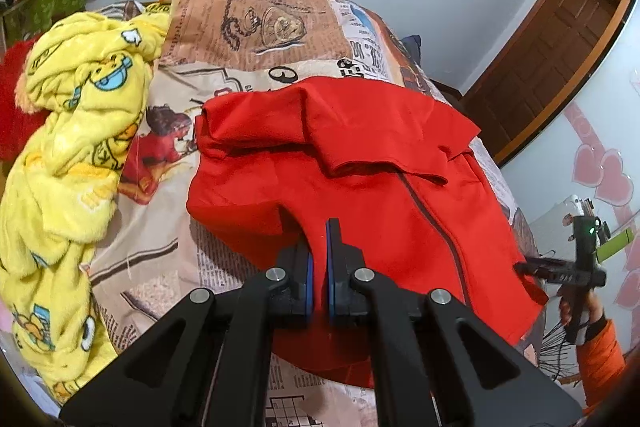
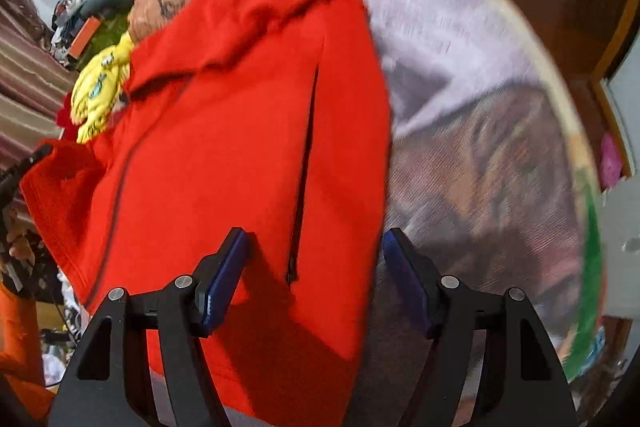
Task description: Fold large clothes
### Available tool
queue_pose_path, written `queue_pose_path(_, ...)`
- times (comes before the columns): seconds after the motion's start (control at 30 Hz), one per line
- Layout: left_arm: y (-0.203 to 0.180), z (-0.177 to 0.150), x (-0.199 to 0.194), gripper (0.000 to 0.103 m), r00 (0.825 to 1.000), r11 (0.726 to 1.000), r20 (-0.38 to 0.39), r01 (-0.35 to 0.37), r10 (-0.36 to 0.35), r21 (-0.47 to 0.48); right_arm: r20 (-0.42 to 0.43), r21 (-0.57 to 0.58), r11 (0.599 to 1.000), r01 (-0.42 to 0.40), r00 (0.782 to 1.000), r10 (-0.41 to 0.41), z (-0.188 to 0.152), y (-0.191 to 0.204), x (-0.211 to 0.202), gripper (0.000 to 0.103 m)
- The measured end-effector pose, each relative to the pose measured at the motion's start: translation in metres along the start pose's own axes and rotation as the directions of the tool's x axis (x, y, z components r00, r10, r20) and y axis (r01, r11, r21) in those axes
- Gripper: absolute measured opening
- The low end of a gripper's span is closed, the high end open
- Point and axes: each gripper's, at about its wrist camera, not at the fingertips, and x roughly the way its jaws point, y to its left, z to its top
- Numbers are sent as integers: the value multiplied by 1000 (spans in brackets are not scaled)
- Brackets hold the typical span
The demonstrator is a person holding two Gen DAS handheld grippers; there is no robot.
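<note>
Left wrist view: a red jacket (image 1: 360, 163) lies partly folded on a bed (image 1: 256, 39) with a newspaper-print cover, a yellow blanket (image 1: 68, 155) heaped to its left. The left gripper (image 1: 319, 259) has its jaws closed on the jacket's near edge.

Right wrist view, blurred: the right gripper (image 2: 316, 279) hangs over the jacket's (image 2: 224, 131) right edge, jaws apart and pressing on nothing.

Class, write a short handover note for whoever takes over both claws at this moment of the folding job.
Left claw: shut on the near hem of the red jacket.
Right claw: open, straddling the jacket's right edge, gripping nothing.
The jacket lies on the printed bedspread, its top part already folded over.
The yellow fleece garment is heaped to the left, unfolded.
Left to do: finish the jacket, then the fleece.
</note>
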Motion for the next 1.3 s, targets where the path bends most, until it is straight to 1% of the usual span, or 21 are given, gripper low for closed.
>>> queue_pose_path(0.03, 1, -1, 1, 4, 1000, 1000, -3, 1, -1, -5, 22, -14, 1000, 6, 1000, -6, -1, 3, 2, 68)
queue_pose_path(0.1, 1, -3, 3, 4, 1000, 1000, -9, 0, 0, -9, 41, -47, 999, -8, 999, 9, 0, 12, 5, 68)
queue_pose_path(0.17, 0, -5, 5, 4, 1000, 1000, -12, -2, 2, -6, 51, -47, 999, -12, 999, 14, 4, 17, 8, 63)
queue_pose_path(0.27, -3, -7, 5, 4, 1000, 1000, -10, -8, 8, 2, 60, -60, 998, -22, 998, 25, 9, 23, 11, 25)
queue_pose_path(0.33, -3, -7, 5, 4, 1000, 1000, -12, -2, 3, 11, 55, -52, 997, -53, 997, 56, 11, 23, 11, 16)
queue_pose_path(0.37, -3, -7, 5, 4, 1000, 1000, -13, -4, 4, 11, 54, -54, 997, -58, 997, 61, 11, 25, 12, 14)
queue_pose_path(0.47, -3, -7, 5, 4, 1000, 1000, -11, -6, 6, 8, 82, -73, 996, -51, 995, 57, 11, 31, 8, 13)
queue_pose_path(0.6, -3, -2, -1, 4, 1000, 1000, 7, -11, 11, 10, 134, -90, 993, -81, 987, 93, 17, 36, -6, 13)
queue_pose_path(0.7, -5, 8, -7, 4, 999, 999, 38, -33, 32, 24, 190, -110, 987, -117, 972, 137, 32, 41, -26, 13)
queue_pose_path(0.8, -5, 24, -10, 4, 997, 999, 67, -28, 27, 15, 226, -130, 981, -144, 959, 171, 52, 46, -39, 13)
queue_pose_path(0.97, -7, 66, -9, 4, 991, 1000, 129, -20, 20, 0, 304, -162, 977, -136, 936, 180, 97, 55, -52, 13)
queue_pose_path(1.03, -6, 89, -7, 4, 985, 999, 167, -35, 35, -7, 333, -166, 978, -125, 926, 175, 120, 54, -55, 13)
queue_pose_path(1.1, -2, 113, -1, 4, 978, 998, 202, -54, 58, -27, 354, -163, 981, -102, 922, 154, 141, 54, -55, 13)
queue_pose_path(1.2, 14, 143, 12, 4, 967, 994, 234, -89, 103, -69, 361, -144, 987, -72, 925, 120, 177, 52, -46, 13)
queue_pose_path(1.27, 31, 164, 31, 4, 961, 987, 239, -119, 143, -112, 348, -124, 990, -60, 932, 100, 200, 49, -34, 13)
queue_pose_path(1.3, 38, 170, 38, 4, 958, 983, 237, -134, 160, -123, 331, -111, 992, -56, 939, 90, 213, 47, -24, 13)
